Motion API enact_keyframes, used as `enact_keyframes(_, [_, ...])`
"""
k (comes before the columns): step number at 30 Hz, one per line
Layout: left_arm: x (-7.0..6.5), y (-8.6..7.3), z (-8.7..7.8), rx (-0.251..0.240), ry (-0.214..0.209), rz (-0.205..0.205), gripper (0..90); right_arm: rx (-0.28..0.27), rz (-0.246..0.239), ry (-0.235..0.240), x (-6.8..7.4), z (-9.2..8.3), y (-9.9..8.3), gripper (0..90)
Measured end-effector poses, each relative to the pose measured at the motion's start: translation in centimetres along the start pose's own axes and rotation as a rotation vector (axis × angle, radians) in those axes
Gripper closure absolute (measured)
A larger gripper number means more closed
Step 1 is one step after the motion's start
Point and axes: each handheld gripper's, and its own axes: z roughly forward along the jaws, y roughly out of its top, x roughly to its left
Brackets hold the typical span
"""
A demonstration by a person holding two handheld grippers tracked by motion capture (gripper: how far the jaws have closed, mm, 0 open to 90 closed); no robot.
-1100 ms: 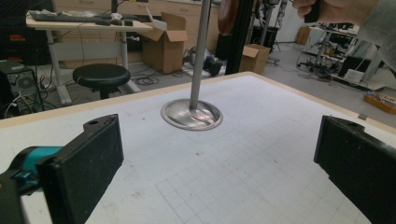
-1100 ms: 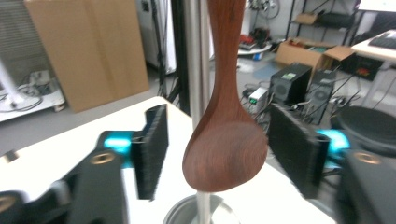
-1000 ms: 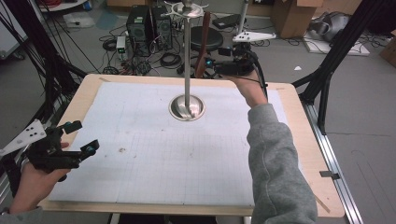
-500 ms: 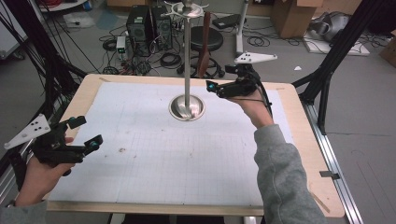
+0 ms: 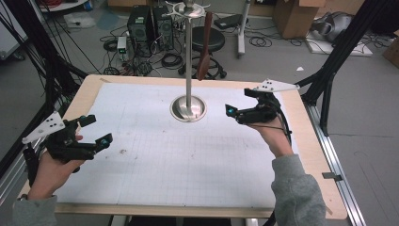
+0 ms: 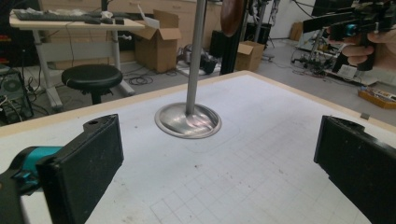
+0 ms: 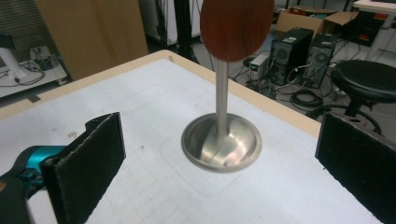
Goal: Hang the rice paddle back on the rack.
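A metal stand rises from a round base at the back middle of the table, with a hook ring at its top. A brown wooden spoon hangs from that ring, beside the pole. My right gripper hovers open to the right of the base, empty, and points at the stand. Its own view shows the spoon's bowl and the base between its jaws, well ahead. My left gripper is open and empty over the table's left side. The base lies ahead in its view.
A white gridded mat covers the wooden table. Black frame struts stand at both back corners. Behind the table are a stool, computer towers, cables and cardboard boxes.
My right gripper has drawn back from the hanging spoon, toward the person and lower, to the right of the base. The left gripper has shifted slightly forward. The spoon still hangs.
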Motion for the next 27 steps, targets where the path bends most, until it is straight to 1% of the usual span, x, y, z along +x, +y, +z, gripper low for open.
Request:
enact_keyframes(3, [0.0,-0.1,0.2,0.005,0.001,0.004,1.8,0.009,0.004,-0.019,0.0,-0.4,-1.2,0.3])
enact_keyframes(6, [-0.2,-0.3,0.4,0.018,0.011,0.023,1.8,0.018,0.014,-0.060,-0.1,-0.7,-2.3,0.3])
enact_keyframes(9, [-0.3,-0.5,0.5,0.026,0.009,0.027,1.8,0.002,0.024,-0.074,0.0,-1.0,-3.2,0.3])
enact_keyframes(13, [-0.3,-0.7,0.6,0.029,0.006,0.019,1.8,-0.008,0.032,-0.080,0.3,-1.4,-4.3,0.3])
enact_keyframes(14, [-0.3,-0.7,0.6,0.028,0.007,0.017,1.8,-0.008,0.044,-0.084,0.4,-1.6,-4.6,0.3])
enact_keyframes(16, [-0.2,-0.7,0.6,0.029,0.008,0.015,1.8,0.014,0.080,-0.111,0.4,-1.9,-5.3,0.3])
enact_keyframes(19, [-0.2,-0.8,0.5,0.031,0.009,0.011,1.8,0.013,0.117,-0.122,0.2,-2.2,-6.8,0.3])
enact_keyframes(22, [-0.2,-0.8,0.5,0.030,0.004,0.001,1.8,0.029,0.124,-0.138,0.1,-2.6,-8.0,0.3])
enact_keyframes(24, [-0.3,-0.8,0.5,0.031,0.006,0.010,1.8,0.020,0.136,-0.140,0.2,-3.1,-8.6,0.3])
enact_keyframes(27, [-0.6,-0.7,0.8,0.032,-0.005,0.018,1.8,0.015,0.149,-0.147,0.1,-3.6,-9.3,0.3])
